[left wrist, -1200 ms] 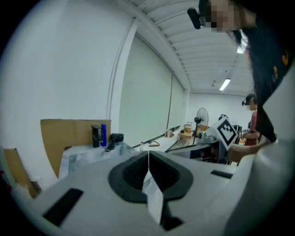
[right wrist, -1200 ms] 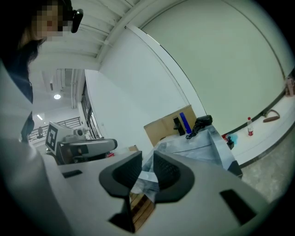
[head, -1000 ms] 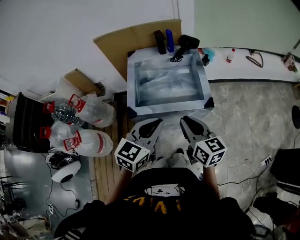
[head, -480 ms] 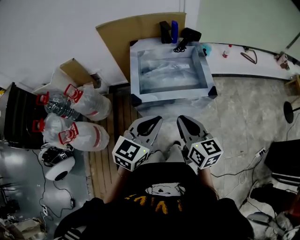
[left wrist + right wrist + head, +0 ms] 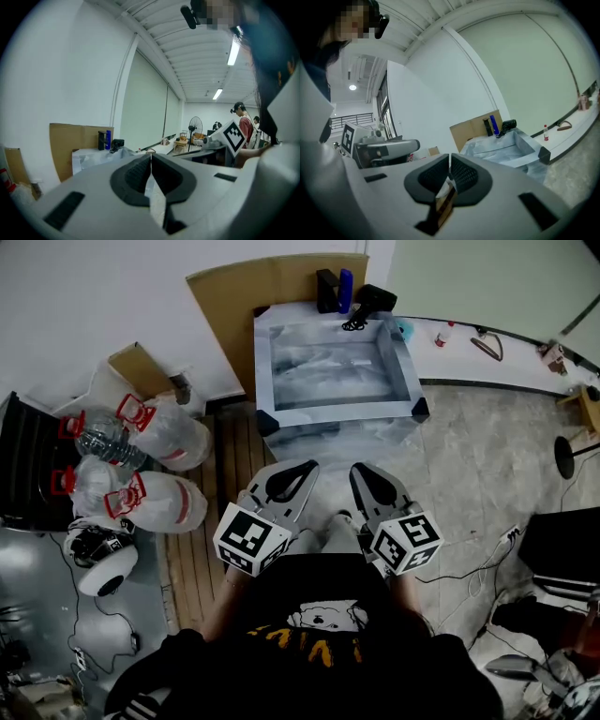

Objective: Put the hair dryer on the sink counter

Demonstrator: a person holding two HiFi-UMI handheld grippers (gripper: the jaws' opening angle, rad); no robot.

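The left gripper and right gripper have their jaws fully together, both empty. The hair dryer sits at the sink's one o'clock corner.

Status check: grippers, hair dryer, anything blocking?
Left gripper and right gripper both shut, empty, held at the waist. Hair dryer sits on the far rim of the sink, untouched. Blue container stands beside it.

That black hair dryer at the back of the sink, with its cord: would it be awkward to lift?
Probably a little. The hair dryer looks like a rigid black body, so it should keep its shape when gripped. Its cord lies in loose loops beside it, so it would likely dangle and drag.
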